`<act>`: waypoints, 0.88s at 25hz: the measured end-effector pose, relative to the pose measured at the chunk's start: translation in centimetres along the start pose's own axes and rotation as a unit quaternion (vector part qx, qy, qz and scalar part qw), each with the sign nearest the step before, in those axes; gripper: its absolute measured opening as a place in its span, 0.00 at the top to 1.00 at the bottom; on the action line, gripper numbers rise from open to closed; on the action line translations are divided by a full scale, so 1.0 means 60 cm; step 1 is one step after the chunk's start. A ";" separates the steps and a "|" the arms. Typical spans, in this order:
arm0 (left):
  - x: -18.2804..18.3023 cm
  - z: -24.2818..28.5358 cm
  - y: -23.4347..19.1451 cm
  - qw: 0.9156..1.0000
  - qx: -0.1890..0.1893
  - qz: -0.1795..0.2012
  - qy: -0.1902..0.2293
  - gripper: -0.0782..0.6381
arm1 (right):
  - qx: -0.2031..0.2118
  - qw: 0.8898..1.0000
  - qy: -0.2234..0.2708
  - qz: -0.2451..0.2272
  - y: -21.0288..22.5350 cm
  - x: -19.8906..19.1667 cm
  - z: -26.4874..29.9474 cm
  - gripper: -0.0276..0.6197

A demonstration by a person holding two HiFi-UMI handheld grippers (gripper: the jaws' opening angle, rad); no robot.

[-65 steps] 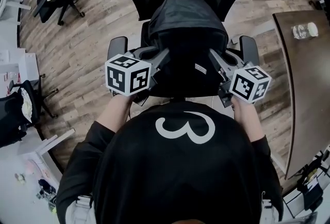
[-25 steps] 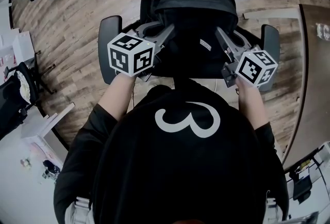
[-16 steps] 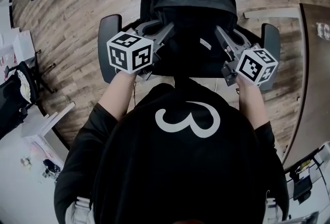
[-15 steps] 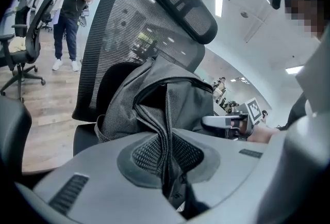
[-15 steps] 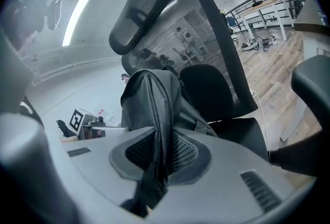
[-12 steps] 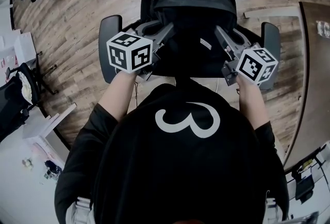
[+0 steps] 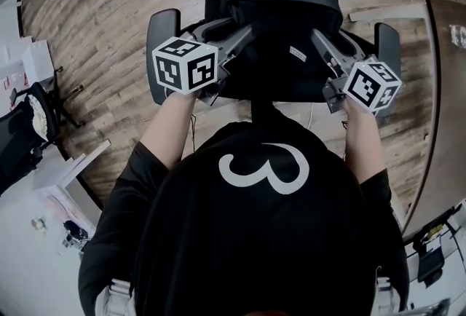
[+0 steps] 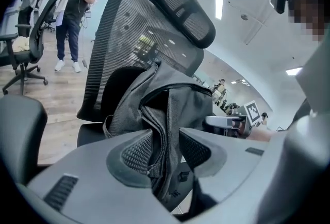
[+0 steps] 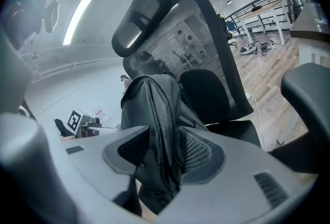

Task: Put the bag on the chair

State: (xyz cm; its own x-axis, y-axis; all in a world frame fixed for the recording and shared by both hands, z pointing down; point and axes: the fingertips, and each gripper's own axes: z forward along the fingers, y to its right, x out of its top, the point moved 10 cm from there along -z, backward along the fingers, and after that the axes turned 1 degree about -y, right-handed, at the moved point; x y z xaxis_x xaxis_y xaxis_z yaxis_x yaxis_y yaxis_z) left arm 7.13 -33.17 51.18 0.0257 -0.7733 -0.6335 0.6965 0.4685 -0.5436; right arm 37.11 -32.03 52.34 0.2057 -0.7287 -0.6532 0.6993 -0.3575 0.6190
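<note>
A black backpack (image 7: 280, 23) stands upright on the seat of a black mesh office chair (image 7: 162, 52), leaning toward its backrest (image 8: 124, 47). My left gripper (image 7: 237, 38) is at the bag's left side and my right gripper (image 7: 320, 41) at its right side. In the left gripper view the jaws (image 8: 166, 145) have just been opening, and a zipped edge of the bag (image 8: 170, 109) hangs loose between the pads. In the right gripper view the jaws (image 9: 164, 148) have likewise been opening, with a fold of the bag (image 9: 154, 104) still between them.
The chair's armrests (image 7: 388, 38) flank both grippers. A brown table (image 7: 448, 89) runs along the right edge. Other office chairs (image 7: 22, 132) stand at the left on the wood floor. A person (image 8: 77, 16) stands far off behind the chair.
The view has drawn closer to the chair since the oldest frame. Both grippers stay at the bag's sides with hardly any shift. Their jaws have spread apart off the bag.
</note>
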 end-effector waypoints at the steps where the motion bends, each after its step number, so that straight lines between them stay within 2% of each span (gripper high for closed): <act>1: -0.001 -0.007 0.001 1.000 0.004 0.000 0.002 0.67 | -0.002 1.000 0.002 -0.003 -0.002 0.002 -0.004 0.68; 8: -0.008 -0.075 0.020 1.000 0.008 0.001 0.019 0.66 | -0.045 0.997 0.035 -0.059 -0.049 0.022 -0.061 0.65; 11: -0.011 -0.107 0.039 0.999 0.010 0.007 0.033 0.66 | -0.045 0.994 0.056 -0.086 -0.084 0.027 -0.090 0.65; 18: -0.027 -0.199 0.103 0.998 0.002 0.025 0.060 0.67 | -0.013 0.990 0.091 -0.105 -0.195 0.002 -0.160 0.65; 22: -0.045 -0.255 0.155 0.996 -0.026 0.040 0.080 0.76 | 0.056 0.989 0.106 -0.089 -0.262 -0.033 -0.202 0.65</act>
State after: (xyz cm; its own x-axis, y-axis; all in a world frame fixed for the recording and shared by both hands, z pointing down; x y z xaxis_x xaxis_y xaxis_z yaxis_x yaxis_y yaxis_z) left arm 2.54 -20.20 39.40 -0.0376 -0.6573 -0.7527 0.6589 0.5499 -0.5132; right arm 33.99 -17.89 38.61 0.2331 -0.5137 -0.8257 0.6600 -0.5400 0.5223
